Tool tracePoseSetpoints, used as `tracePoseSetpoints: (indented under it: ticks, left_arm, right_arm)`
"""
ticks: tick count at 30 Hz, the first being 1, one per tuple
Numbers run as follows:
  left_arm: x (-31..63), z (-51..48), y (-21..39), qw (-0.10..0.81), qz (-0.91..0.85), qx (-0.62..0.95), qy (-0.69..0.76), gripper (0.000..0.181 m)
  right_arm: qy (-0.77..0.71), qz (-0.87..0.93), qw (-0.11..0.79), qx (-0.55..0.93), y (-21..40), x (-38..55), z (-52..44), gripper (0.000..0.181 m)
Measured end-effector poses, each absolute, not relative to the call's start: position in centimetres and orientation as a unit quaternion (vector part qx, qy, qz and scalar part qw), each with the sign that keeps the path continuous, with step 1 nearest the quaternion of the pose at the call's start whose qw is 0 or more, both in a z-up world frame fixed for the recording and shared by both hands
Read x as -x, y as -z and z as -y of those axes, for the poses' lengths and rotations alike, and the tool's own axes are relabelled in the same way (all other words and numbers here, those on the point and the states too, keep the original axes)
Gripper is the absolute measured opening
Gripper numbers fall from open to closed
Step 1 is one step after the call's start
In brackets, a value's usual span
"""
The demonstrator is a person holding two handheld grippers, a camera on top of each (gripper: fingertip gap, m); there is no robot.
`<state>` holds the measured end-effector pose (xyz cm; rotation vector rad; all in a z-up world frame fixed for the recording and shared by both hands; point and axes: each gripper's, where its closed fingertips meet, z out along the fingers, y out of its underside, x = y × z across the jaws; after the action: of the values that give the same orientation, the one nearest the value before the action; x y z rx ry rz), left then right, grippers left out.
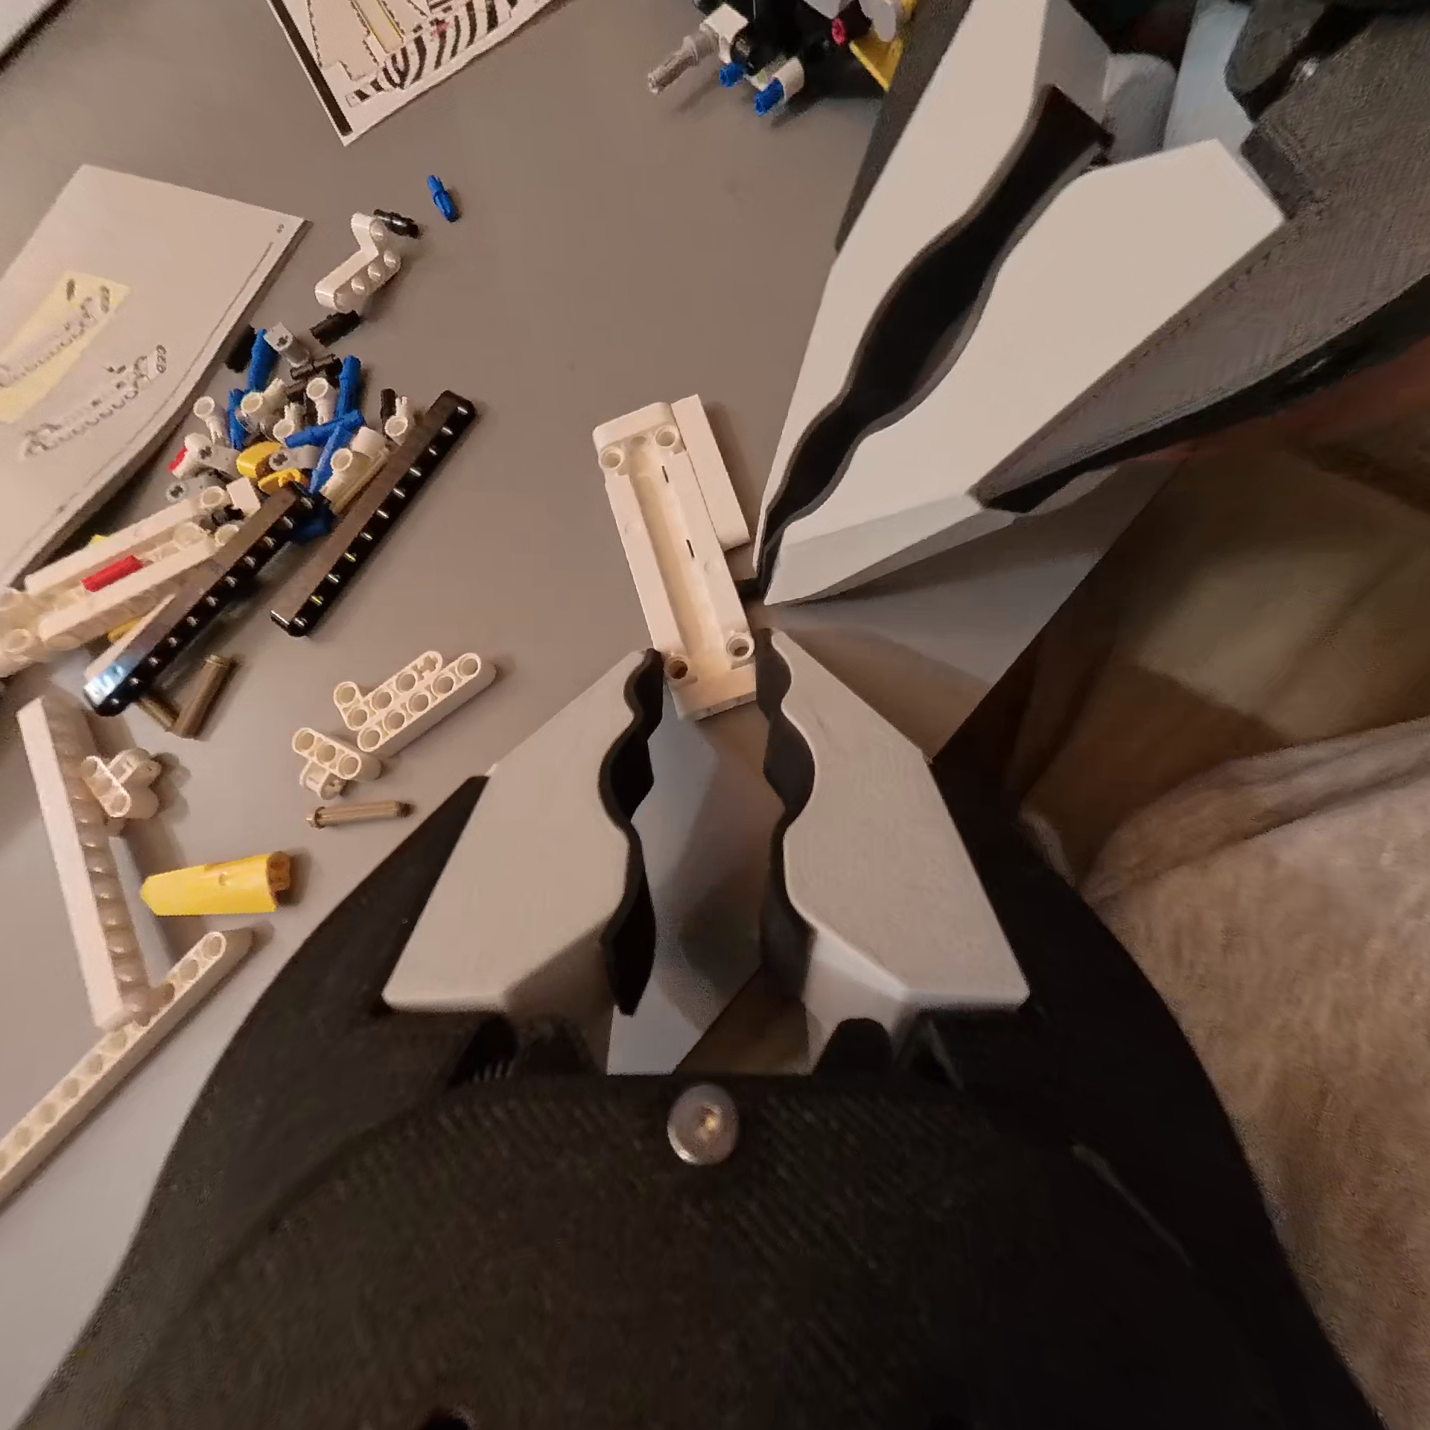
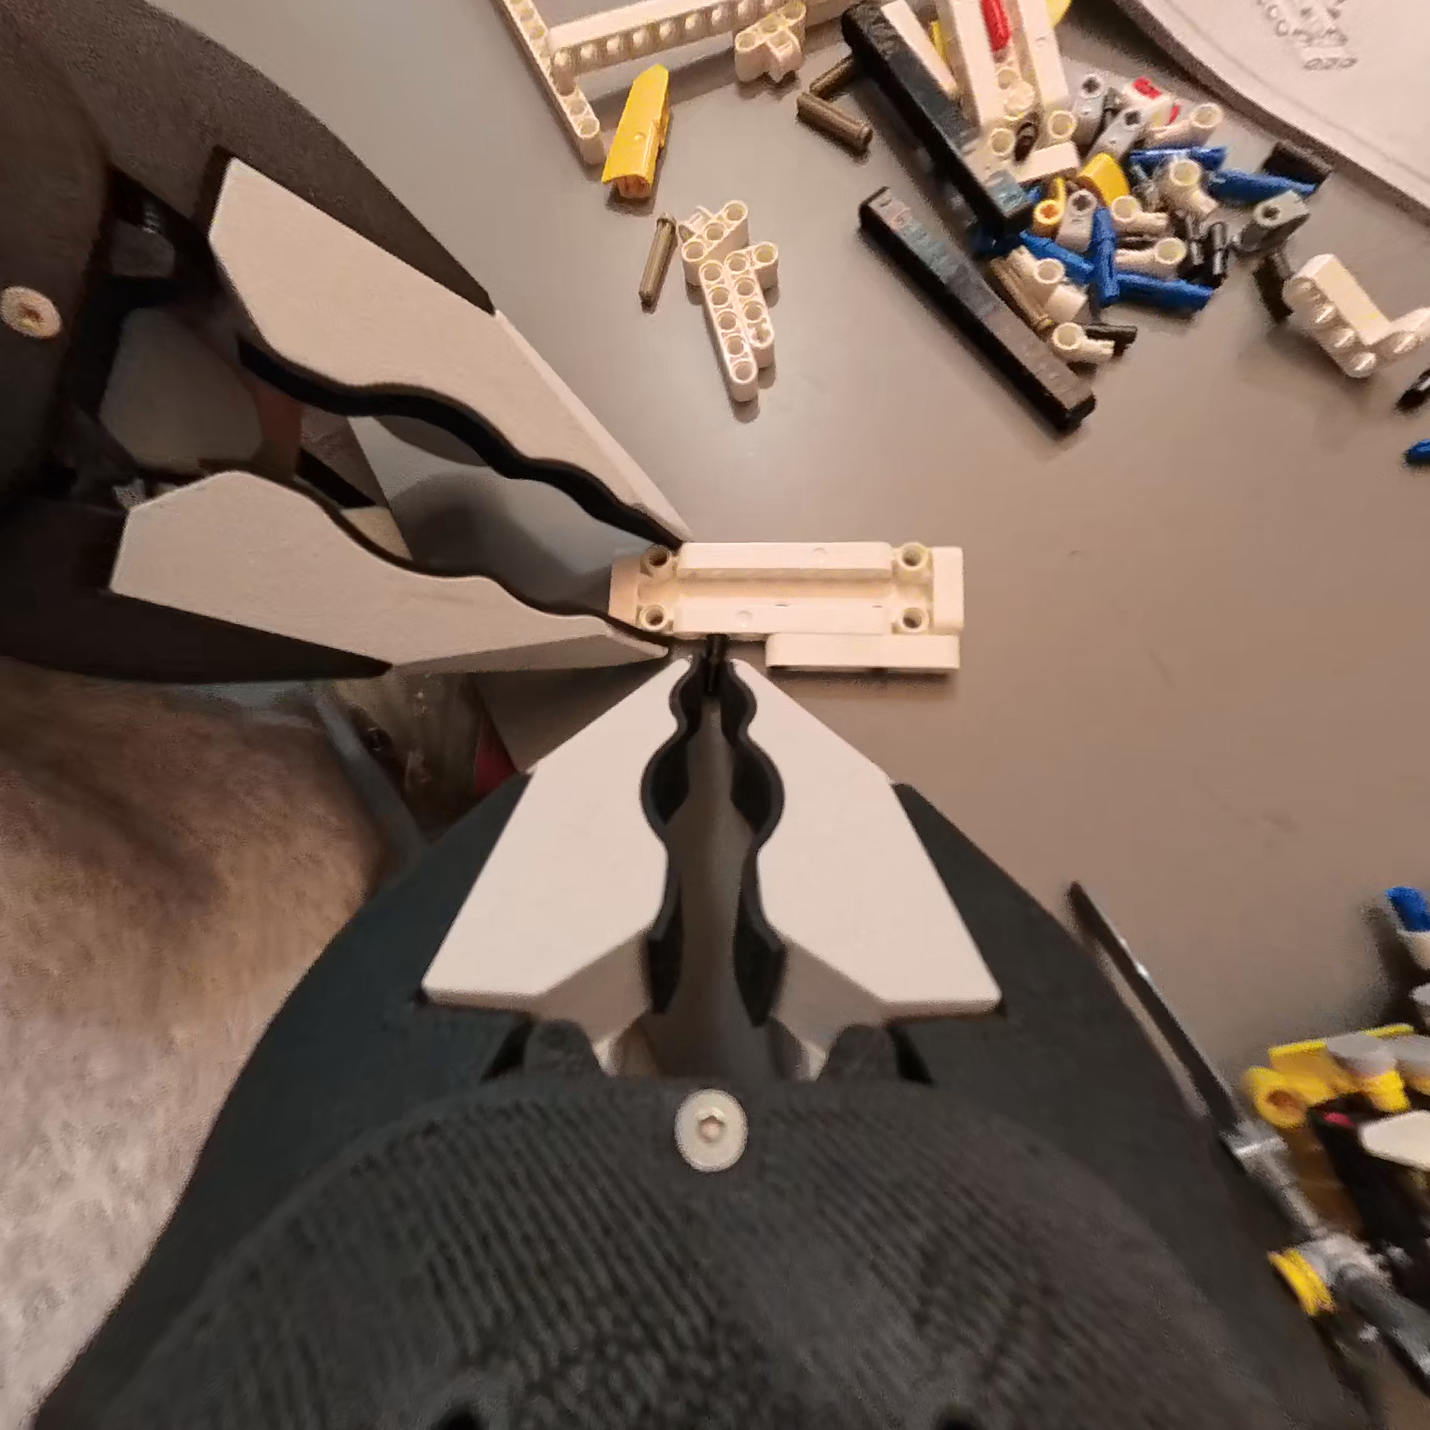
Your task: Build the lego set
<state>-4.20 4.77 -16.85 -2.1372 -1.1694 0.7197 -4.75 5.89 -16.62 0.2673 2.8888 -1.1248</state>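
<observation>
My left gripper [image 1: 708, 650] is shut on one end of a long white panel piece [image 1: 681, 542] and holds it just above the grey table [image 1: 619, 271]. A flat white beam [image 1: 708, 464] lies along the panel's side; I cannot tell whether it is attached. My right gripper [image 2: 712, 669] is shut on a small black pin [image 2: 713, 654], whose tip meets the panel's [image 2: 781, 588] side near the held end. In the right wrist view the left gripper [image 2: 646, 588] comes in from the left. In the left wrist view the right gripper [image 1: 762, 588] comes in from the upper right.
A pile of loose pins and connectors [image 1: 294, 441] lies to the left with two long black beams [image 1: 371, 511], white beams [image 1: 85, 851], a yellow piece [image 1: 217, 886] and an instruction booklet [image 1: 116, 348]. A partly built model [image 1: 789, 46] stands at the far edge. Beige fabric [image 1: 1238, 928] lies past the table edge. Less than 4 cm separates the two grippers' tips.
</observation>
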Motion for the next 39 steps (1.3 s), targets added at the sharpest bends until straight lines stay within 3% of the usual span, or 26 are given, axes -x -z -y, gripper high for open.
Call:
tracePoseSetpoints:
  ticks: [4,12,24,29,36,39]
  left_arm:
    - [4.2,-4.8,16.9,0.3,0.43,0.806,-0.274,0.026]
    - [4.3,-4.8,16.9,0.305,0.404,0.817,-0.276,0.026]
    - [4.2,-4.9,16.8,0.315,0.374,0.829,-0.271,0.025]
    - [4.3,-4.9,16.8,0.33,0.386,0.821,-0.26,0.025]
    - [4.4,-4.7,16.8,0.326,0.405,0.815,-0.257,0.026]
    - [4.5,-4.7,16.8,0.342,0.423,0.803,-0.243,0.026]
  right_arm:
    - [0.364,-0.926,0.038,-0.089,16.6,4.8,-5.9,0.002]
    - [0.344,-0.913,0.173,-0.132,16.5,4.7,-5.9,0.001]
    - [0.339,-0.886,0.259,-0.181,16.4,4.7,-5.7,0.0]
    - [0.344,-0.896,0.231,-0.162,16.4,4.8,-5.6,0.001]
    - [0.362,-0.926,0.069,-0.08,16.5,5.0,-5.4,0.002]
    - [0.386,-0.918,0.071,-0.062,15.9,3.9,-6.1,0.019]
